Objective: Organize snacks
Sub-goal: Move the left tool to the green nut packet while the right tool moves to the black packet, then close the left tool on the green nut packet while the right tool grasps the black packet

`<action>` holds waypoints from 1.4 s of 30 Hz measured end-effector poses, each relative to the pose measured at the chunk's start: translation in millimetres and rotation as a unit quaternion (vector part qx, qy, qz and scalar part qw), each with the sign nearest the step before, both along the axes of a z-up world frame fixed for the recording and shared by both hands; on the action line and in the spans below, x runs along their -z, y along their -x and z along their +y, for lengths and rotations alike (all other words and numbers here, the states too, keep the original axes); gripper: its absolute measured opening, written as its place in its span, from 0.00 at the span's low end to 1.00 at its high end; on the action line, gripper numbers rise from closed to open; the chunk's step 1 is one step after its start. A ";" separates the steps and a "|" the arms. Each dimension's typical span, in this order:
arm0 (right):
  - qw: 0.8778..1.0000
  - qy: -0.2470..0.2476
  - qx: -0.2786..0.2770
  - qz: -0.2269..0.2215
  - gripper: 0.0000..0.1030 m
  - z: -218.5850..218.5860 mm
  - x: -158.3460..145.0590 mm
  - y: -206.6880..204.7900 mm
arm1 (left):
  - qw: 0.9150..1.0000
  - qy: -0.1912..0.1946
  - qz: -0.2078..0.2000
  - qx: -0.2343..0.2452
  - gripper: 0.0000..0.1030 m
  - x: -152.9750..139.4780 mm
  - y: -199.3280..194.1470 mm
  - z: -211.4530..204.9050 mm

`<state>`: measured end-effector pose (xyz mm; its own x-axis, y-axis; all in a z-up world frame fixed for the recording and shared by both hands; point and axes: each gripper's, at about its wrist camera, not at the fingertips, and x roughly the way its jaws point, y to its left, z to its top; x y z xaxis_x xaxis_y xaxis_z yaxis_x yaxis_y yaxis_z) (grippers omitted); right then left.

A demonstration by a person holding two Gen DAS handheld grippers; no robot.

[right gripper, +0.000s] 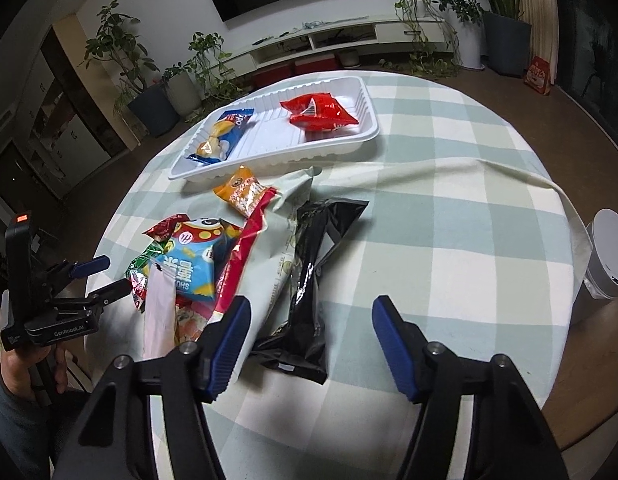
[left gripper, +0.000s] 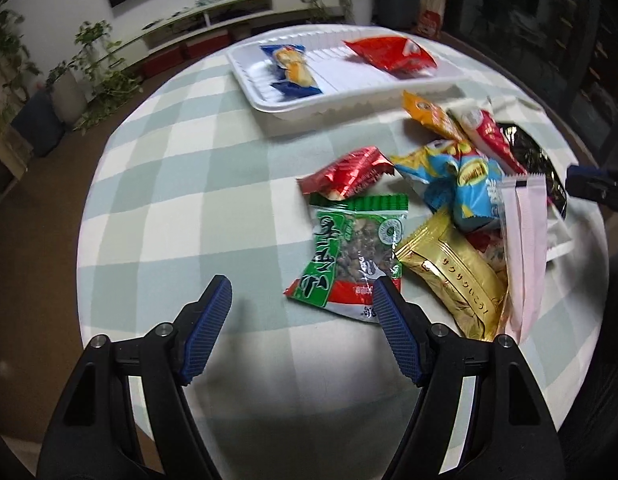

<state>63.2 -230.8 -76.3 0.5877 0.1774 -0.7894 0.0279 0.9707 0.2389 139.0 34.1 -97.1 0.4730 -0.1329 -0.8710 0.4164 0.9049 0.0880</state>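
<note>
A round bench [right gripper: 449, 200] under a green-and-white checked cloth is carrying a white tray [right gripper: 371, 130] near its far edge and a heap of snack packets nearer the person. In the tray 2 packets are lying apart: a blue packet [right gripper: 225, 136] at the left end and a red packet [right gripper: 317, 114] at the right end.

The left gripper [left gripper: 301, 294] is hanging over the near edge of the bench, its jaws standing released with only bare cloth between them. Its right pad is overlapping the bottom corner of a green packet of nuts [left gripper: 353, 248] in the left wrist view; whether it is touching cannot be told. Beside that packet a gold packet [left gripper: 453, 276] is lying to the right, a red foil packet [left gripper: 345, 170] just behind it, and a light blue packet [left gripper: 465, 184] further right in the heap.

The right gripper [right gripper: 309, 316] is hovering over a long black packet [right gripper: 313, 280], which is lying between its released jaws with neither pad pressing on it. An orange packet [right gripper: 241, 192] is sitting just in front of the tray. A hand [right gripper: 25, 372] in a grey sleeve is holding the left gripper's handle at the bench's left edge.
</note>
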 end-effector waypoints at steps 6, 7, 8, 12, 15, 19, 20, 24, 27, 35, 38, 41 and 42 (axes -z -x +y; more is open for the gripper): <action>1.000 0.001 -0.002 0.008 0.65 -0.3 7.3 -4.0 | 0.999 -0.021 0.018 0.046 0.71 12.7 -12.8 -16.3; 1.000 0.001 -0.002 0.009 0.65 -1.1 8.4 -4.8 | 0.999 -0.020 0.021 0.043 0.71 12.6 -15.4 -16.3; 1.000 0.001 -0.002 0.010 0.65 -1.3 8.9 -5.2 | 0.999 -0.021 0.019 0.039 0.71 10.6 -18.3 -16.6; 1.000 -0.002 -0.002 0.014 0.65 -3.3 12.0 -6.1 | 0.998 -0.025 0.011 0.053 0.71 5.3 -19.1 -24.5; 1.000 -0.003 -0.003 0.016 0.65 -2.6 14.0 -7.7 | 0.997 -0.042 0.022 0.066 0.71 13.4 -20.9 -34.5; 1.000 0.000 -0.006 0.018 0.65 -1.1 15.3 -8.0 | 0.997 -0.024 0.041 0.056 0.71 18.6 -27.2 -34.2; 1.000 0.000 -0.006 0.018 0.65 -1.5 15.2 -8.3 | 0.997 -0.020 0.045 0.052 0.71 19.1 -28.7 -34.8; 1.000 0.001 -0.007 0.018 0.65 -0.5 15.8 -8.5 | 0.997 0.011 0.065 0.032 0.65 21.7 -33.6 -31.1; 1.000 0.002 -0.013 0.019 0.65 1.6 16.2 -8.4 | 0.997 0.027 0.064 0.015 0.58 21.2 -33.6 -27.1; 1.000 0.007 -0.015 0.019 0.59 3.5 14.9 -10.4 | 0.998 0.040 0.052 -0.001 0.48 18.8 -31.3 -23.9; 1.000 0.015 -0.017 0.019 0.49 4.7 14.9 -12.0 | 0.997 0.050 0.049 -0.004 0.39 17.1 -29.0 -20.5; 0.999 0.017 -0.016 0.022 0.47 3.7 17.1 -14.7 | 0.997 0.058 0.049 -0.009 0.38 17.3 -26.2 -16.5; 1.000 0.015 -0.015 0.023 0.47 3.5 17.3 -15.1 | 0.997 0.060 0.049 -0.011 0.38 17.1 -25.3 -15.8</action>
<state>78.3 -227.4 -93.6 0.5447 0.1710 -0.8210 0.0087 0.9778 0.2095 164.3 18.2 -114.2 0.3905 -0.2294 -0.8916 0.3968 0.9158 -0.0618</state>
